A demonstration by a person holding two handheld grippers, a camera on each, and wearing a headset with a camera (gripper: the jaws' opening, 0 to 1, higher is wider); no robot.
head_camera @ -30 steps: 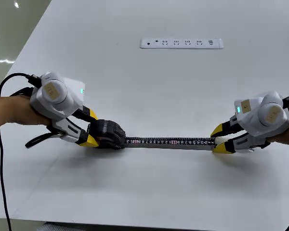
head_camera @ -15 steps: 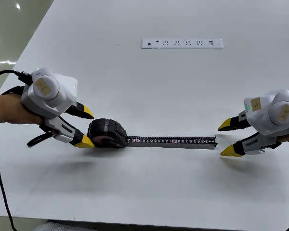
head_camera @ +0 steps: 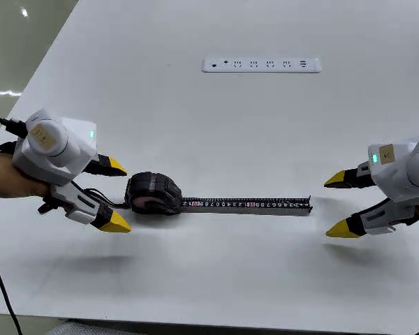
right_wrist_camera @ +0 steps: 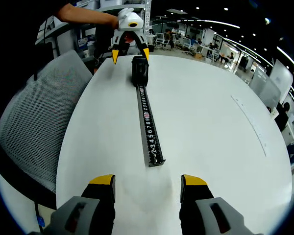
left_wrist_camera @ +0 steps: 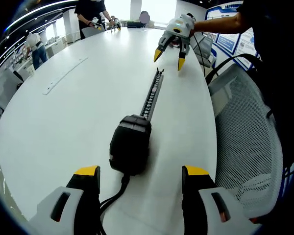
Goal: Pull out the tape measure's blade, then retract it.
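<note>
Closest to you, a grey mesh chair point(right_wrist_camera: 29, 127) stands against the surface's point(head_camera: 216, 132) near edge. Your left gripper point(head_camera: 119, 195) hovers just inside that edge, toward the left side. Its yellow-tipped jaws are spread wide with nothing between them. A black cable point(head_camera: 0, 122) runs from its back off to the left.

The tape measure point(head_camera: 153, 193) lies on the surface just past those jaw tips and is clear of both. In the left gripper view it sits ahead of the jaws, centred between them. Its thin black strap point(left_wrist_camera: 120, 181) trails back toward you.

The blade point(head_camera: 248, 204) is drawn out and lies flat on the surface, numerals up. It runs roughly parallel to the near edge, from the tape measure toward the right side.

Your right gripper point(head_camera: 334, 205) is held at the right side, facing the blade's hooked end. Its jaws are also wide apart and hold nothing. The hook stops short of them with bare surface between. In the right gripper view the blade's end lies just ahead, in line with the gap between the jaws.

Farther in, toward the far edge, a white power strip point(head_camera: 262, 64) lies parallel to the blade and well apart from it.
</note>
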